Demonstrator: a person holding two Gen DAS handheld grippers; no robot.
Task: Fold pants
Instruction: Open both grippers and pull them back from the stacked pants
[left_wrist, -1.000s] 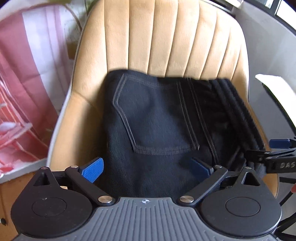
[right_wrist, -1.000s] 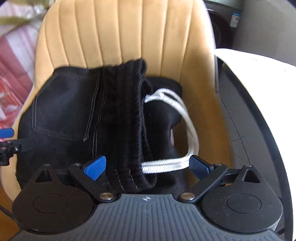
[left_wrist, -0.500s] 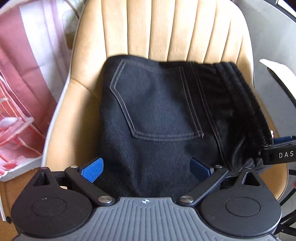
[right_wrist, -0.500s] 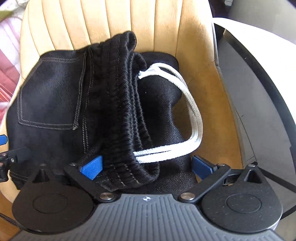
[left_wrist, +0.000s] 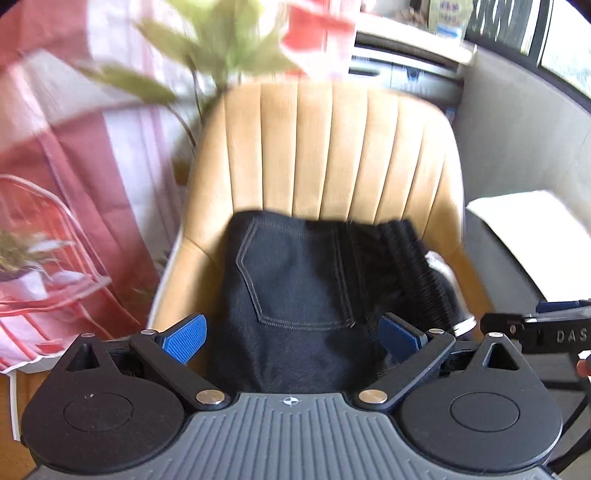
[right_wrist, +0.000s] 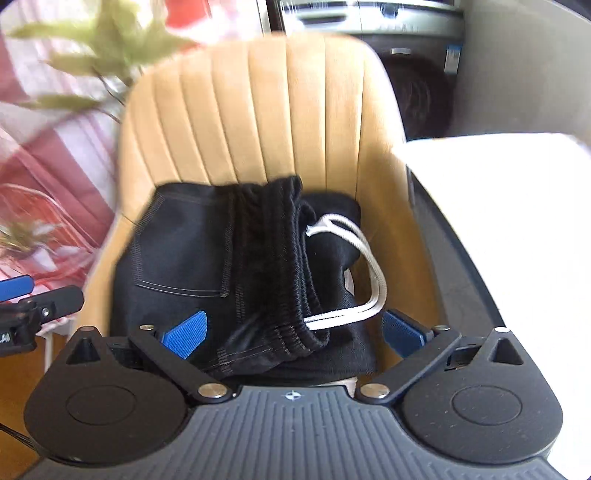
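Observation:
Black pants (left_wrist: 295, 291) lie folded in a compact bundle on the seat of a tan chair (left_wrist: 332, 155). A back pocket with pale stitching faces up. The ribbed waistband (right_wrist: 273, 266) runs along the bundle's right side, and a white drawstring (right_wrist: 369, 280) loops out of it. My left gripper (left_wrist: 291, 336) stands open above the near edge of the bundle, holding nothing. My right gripper (right_wrist: 293, 332) is open too, with the waistband end showing between its blue pads (right_wrist: 186, 334). The right gripper's finger shows at the far right of the left wrist view.
A white table (right_wrist: 517, 206) stands close on the right of the chair. Red and white striped cloth (left_wrist: 55, 184) hangs on the left, with a green plant (left_wrist: 207, 48) behind the chair. A washing machine (right_wrist: 417, 88) sits at the back right.
Both grippers have pulled back and tilted up from the pants, so the chair back and the room behind now show. The pants stay as they lay.

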